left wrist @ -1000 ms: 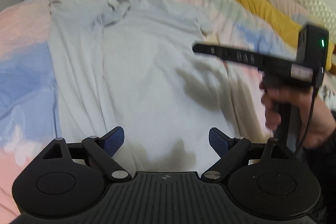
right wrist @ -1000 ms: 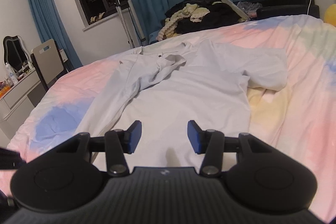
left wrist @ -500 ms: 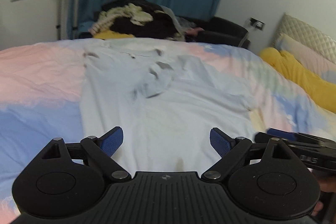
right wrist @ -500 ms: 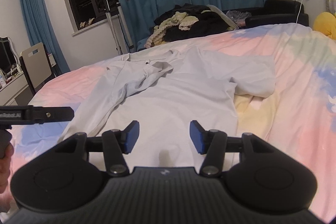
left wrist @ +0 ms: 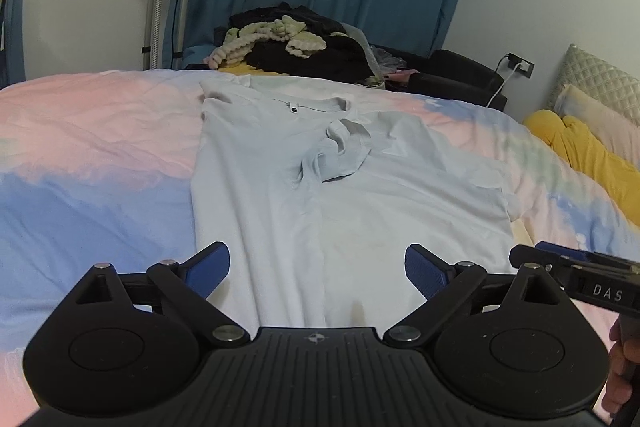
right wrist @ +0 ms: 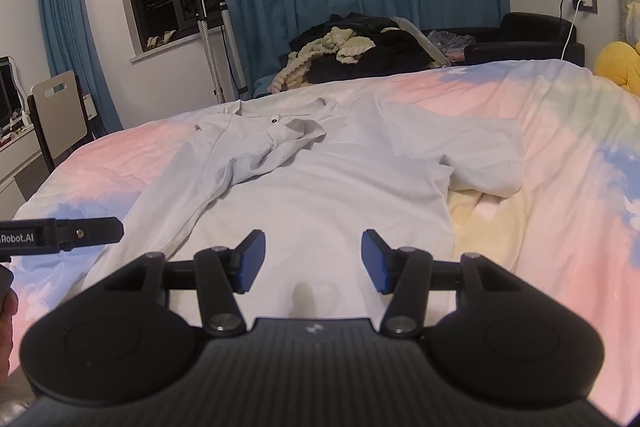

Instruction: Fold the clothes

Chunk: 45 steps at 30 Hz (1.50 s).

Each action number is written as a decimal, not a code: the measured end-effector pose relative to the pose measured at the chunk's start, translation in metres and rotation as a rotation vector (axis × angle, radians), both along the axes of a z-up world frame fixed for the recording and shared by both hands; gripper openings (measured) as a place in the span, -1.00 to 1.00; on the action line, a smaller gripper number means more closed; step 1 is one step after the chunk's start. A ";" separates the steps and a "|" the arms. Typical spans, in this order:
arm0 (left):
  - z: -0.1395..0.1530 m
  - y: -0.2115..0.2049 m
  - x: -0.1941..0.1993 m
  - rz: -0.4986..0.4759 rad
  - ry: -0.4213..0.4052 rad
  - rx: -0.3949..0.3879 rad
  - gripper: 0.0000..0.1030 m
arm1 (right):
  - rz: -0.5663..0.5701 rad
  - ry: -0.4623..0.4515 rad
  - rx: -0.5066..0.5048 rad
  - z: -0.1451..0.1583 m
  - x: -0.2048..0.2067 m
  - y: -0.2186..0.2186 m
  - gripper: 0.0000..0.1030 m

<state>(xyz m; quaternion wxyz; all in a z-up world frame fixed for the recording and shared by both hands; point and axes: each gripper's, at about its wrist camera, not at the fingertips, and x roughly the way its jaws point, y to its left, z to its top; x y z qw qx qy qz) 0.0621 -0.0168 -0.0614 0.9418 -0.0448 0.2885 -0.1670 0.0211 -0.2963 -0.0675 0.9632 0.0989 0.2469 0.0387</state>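
Observation:
A pale grey-blue T-shirt (left wrist: 328,195) (right wrist: 320,187) lies on the bed with its collar far from me. Its left side and sleeve are folded in over the chest; the right sleeve (right wrist: 480,155) lies spread out. My left gripper (left wrist: 317,270) hovers open over the shirt's near hem, nothing between its blue pads. My right gripper (right wrist: 312,261) is also open above the hem, a little to the right. Each gripper shows at the edge of the other's view.
The bed (left wrist: 80,155) has a pink, blue and yellow cover. A heap of dark and cream clothes (right wrist: 352,55) sits beyond the far edge. Yellow cushions (left wrist: 580,155) lie at the right. A chair (right wrist: 60,115) and garment steamer stand at the left.
The left gripper has pulled back and tilted up from close over the shirt to the near hem. The right gripper, earlier crossing its view, now sits low at the right. Both stay open.

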 end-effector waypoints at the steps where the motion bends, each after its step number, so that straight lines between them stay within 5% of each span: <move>1: 0.000 0.000 0.000 0.006 -0.007 0.003 0.87 | 0.001 0.001 0.000 0.000 0.001 0.000 0.06; 11: -0.003 0.000 -0.002 0.016 -0.018 0.022 0.92 | -0.015 -0.008 0.049 0.003 0.004 -0.010 0.06; 27: -0.003 0.002 -0.001 0.038 -0.013 0.026 0.95 | -0.198 -0.014 0.118 -0.016 0.052 -0.076 0.08; 30: -0.004 0.002 0.002 0.038 -0.006 0.022 0.95 | -0.220 -0.010 0.172 -0.020 0.058 -0.089 0.24; 39: -0.006 -0.001 0.011 0.028 0.002 0.037 0.95 | -0.323 -0.034 0.644 -0.047 0.065 -0.149 1.00; 45: -0.016 0.002 0.033 0.048 0.049 -0.025 0.95 | -0.482 -0.014 0.896 -0.087 0.072 -0.182 1.00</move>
